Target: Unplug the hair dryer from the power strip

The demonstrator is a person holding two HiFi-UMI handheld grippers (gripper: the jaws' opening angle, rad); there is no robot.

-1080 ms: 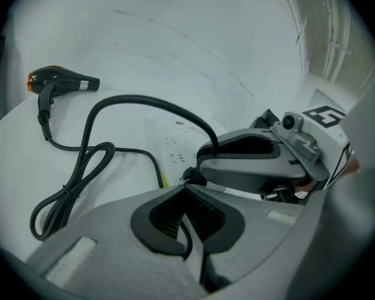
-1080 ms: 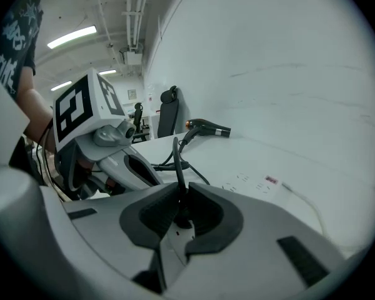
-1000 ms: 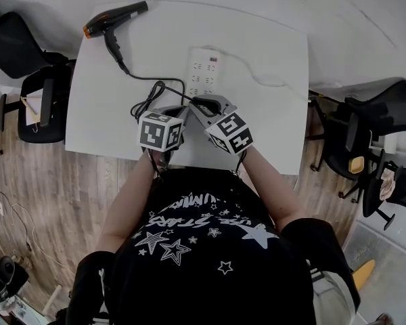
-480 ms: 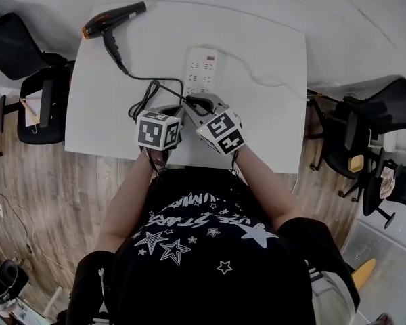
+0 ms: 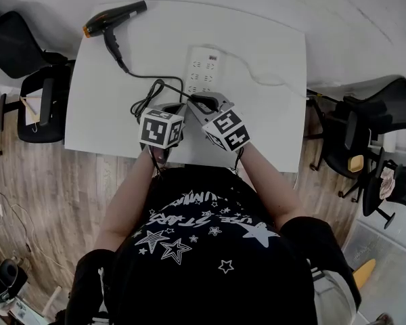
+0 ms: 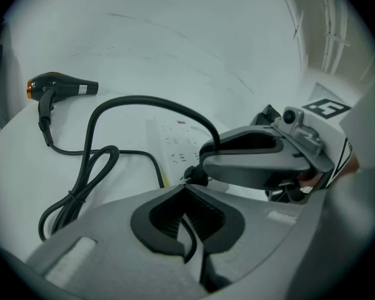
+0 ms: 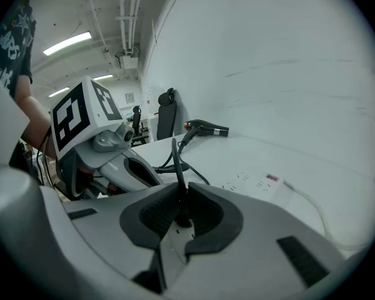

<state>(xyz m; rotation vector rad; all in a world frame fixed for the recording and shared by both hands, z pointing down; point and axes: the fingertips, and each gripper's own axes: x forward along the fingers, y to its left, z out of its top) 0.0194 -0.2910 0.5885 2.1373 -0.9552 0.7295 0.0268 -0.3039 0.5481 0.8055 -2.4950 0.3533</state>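
Your right gripper [image 7: 180,208] pinches the hair dryer plug [image 6: 195,176] just beside the power strip [image 5: 203,70] near the table's [image 5: 271,120] front edge, while your left gripper's [image 6: 186,214] jaws are pressed together.

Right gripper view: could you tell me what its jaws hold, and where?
The right gripper grips the hair dryer's cord at its plug end.

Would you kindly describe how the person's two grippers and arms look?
The left gripper and right gripper are both grey plastic, with broad jaws lined in black ribbed pads and a white cube bearing black square markers. The person wears a black short-sleeved T-shirt printed with white stars.
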